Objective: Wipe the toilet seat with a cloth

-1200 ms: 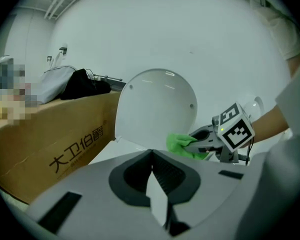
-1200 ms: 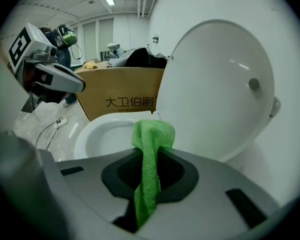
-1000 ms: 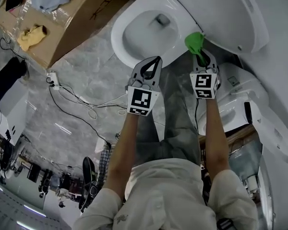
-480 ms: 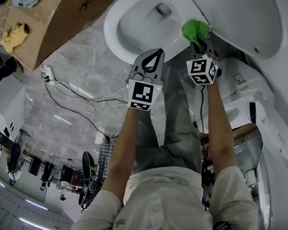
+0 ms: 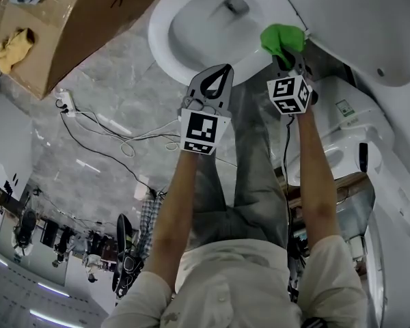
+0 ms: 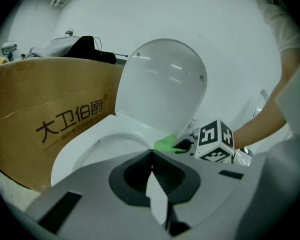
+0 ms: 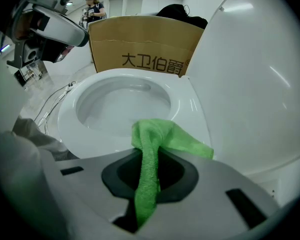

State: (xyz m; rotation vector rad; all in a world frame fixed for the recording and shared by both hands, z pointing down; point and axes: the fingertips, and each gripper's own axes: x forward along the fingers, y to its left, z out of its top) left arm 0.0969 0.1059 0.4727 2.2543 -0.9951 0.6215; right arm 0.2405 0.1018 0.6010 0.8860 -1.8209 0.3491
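Note:
A white toilet seat rings the bowl at the top of the head view, its lid raised to the right. My right gripper is shut on a green cloth, which lies against the seat's right side near the hinge. In the right gripper view the green cloth hangs from the closed jaws over the toilet seat. My left gripper is shut with nothing in it, hovering at the seat's near rim. From the left gripper view the green cloth sits on the toilet seat beside the right gripper's marker cube.
A large brown cardboard box stands left of the toilet, with clothes on top. White cables and a power strip lie on the grey marble floor. A second white fixture sits at the right. The person's legs are below the grippers.
The right gripper has carried the green cloth a little farther along the seat's right side toward the lid. The left gripper stays shut and keeps its place by the rim.

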